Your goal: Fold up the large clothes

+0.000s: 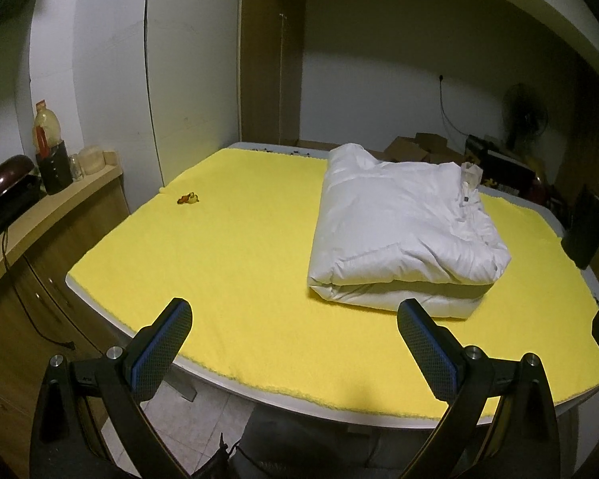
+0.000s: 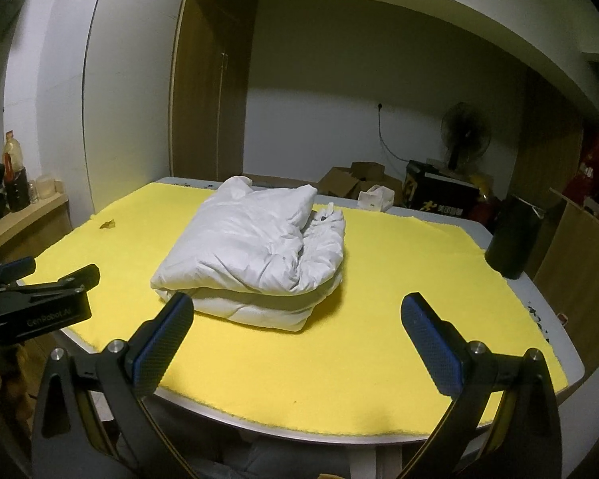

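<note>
A white puffy garment (image 1: 403,223) lies folded into a thick rectangular bundle on the yellow cloth (image 1: 227,247) that covers the table. It also shows in the right wrist view (image 2: 255,251), mid-table. My left gripper (image 1: 293,319) is open and empty, held above the table's near edge, short of the bundle. My right gripper (image 2: 297,315) is open and empty, also at the near edge, with its left finger (image 2: 167,331) just in front of the bundle's near corner. The left gripper (image 2: 40,283) shows at the left of the right wrist view.
A small yellow-orange toy (image 1: 188,198) lies on the cloth at far left. A wooden counter (image 1: 40,207) with a bottle and jars stands left. A black cylinder (image 2: 513,235) stands at the table's right edge. Boxes and a fan (image 2: 465,131) are behind.
</note>
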`<state>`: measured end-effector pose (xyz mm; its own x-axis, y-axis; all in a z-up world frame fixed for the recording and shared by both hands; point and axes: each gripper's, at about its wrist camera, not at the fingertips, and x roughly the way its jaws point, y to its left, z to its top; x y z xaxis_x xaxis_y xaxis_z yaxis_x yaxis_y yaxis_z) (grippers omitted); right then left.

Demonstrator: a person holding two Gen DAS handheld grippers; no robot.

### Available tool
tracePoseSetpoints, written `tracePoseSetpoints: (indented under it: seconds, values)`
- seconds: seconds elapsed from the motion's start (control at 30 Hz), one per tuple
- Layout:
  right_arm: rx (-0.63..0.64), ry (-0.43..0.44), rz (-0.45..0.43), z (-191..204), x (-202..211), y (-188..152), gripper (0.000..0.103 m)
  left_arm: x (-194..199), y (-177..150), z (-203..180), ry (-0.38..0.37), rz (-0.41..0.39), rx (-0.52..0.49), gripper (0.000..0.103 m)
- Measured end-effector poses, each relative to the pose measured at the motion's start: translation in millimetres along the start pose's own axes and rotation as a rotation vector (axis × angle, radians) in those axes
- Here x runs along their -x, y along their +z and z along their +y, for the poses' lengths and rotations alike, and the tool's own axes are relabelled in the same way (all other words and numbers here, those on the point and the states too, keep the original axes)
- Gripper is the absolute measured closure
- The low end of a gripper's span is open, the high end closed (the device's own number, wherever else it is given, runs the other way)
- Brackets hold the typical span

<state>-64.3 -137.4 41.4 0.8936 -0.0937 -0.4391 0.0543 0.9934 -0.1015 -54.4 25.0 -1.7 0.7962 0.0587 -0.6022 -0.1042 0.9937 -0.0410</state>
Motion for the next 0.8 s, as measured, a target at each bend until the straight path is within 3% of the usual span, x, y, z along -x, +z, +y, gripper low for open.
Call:
tracePoseSetpoints:
  seconds: [0.8]
  values:
    - [-0.034, -0.006, 0.011, -1.3, -1.6, 0.5, 0.000, 1.2, -4.0, -8.2, -0.007, 0.011, -0.047, 0.000]
